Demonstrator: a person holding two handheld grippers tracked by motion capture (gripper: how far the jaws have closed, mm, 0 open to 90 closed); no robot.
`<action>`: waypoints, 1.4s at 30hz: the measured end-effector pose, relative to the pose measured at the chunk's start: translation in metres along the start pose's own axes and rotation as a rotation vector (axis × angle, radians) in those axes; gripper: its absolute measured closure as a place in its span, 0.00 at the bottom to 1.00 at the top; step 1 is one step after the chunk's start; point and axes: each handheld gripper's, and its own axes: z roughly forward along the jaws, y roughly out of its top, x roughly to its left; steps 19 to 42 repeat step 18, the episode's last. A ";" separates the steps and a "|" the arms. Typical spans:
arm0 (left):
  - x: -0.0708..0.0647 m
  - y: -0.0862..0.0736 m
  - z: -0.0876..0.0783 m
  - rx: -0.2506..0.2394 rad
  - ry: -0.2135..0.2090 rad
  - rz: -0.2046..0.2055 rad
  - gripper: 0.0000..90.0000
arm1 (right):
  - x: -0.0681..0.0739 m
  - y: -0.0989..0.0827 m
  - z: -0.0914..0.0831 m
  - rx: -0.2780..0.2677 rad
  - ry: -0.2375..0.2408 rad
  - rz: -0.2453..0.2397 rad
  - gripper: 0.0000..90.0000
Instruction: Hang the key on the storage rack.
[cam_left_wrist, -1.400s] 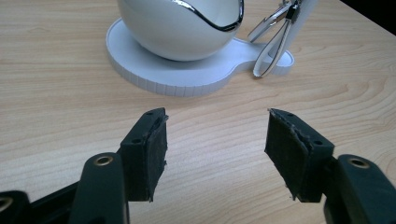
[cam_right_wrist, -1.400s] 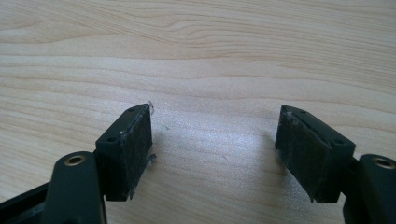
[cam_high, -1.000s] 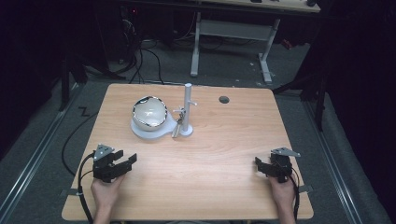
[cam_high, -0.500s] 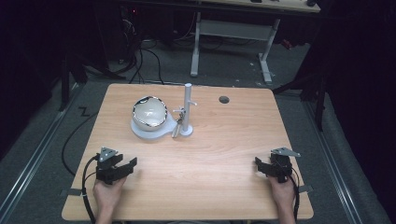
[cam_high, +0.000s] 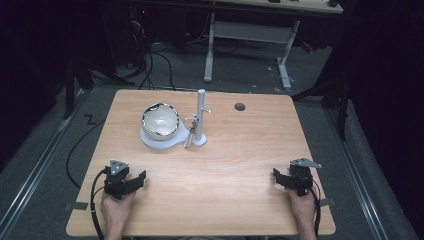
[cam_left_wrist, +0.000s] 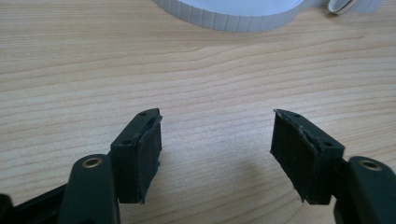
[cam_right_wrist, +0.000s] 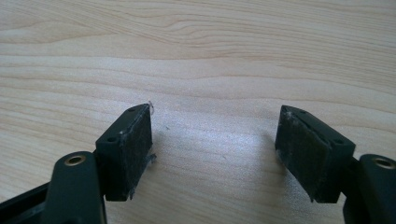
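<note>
Both the left gripper (cam_high: 141, 176) and right gripper (cam_high: 276, 175) sit wide open and empty, the left having just been opening, ready to reach the white bowl stand (cam_high: 162, 141).

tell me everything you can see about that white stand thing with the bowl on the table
The stand has a round white base with a ribbed edge, which also shows in the left gripper view. A shiny bowl with a pale inside sits tilted on the base. Beside it rises an upright white post on its own small foot, with short side pegs and a small clip-like part low down. It looks like plastic. It stands on the far left part of the wooden table, and no gripper touches it.
</note>
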 end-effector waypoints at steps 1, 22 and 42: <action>0.000 0.000 0.001 0.000 0.001 -0.004 0.36 | 0.000 0.000 0.000 0.000 0.000 0.000 0.31; -0.008 -0.003 0.006 0.032 0.044 0.056 0.24 | 0.000 0.000 0.000 0.000 -0.001 0.000 0.31; -0.008 -0.003 0.006 0.032 0.044 0.056 0.24 | 0.000 0.000 0.000 0.000 -0.001 0.000 0.31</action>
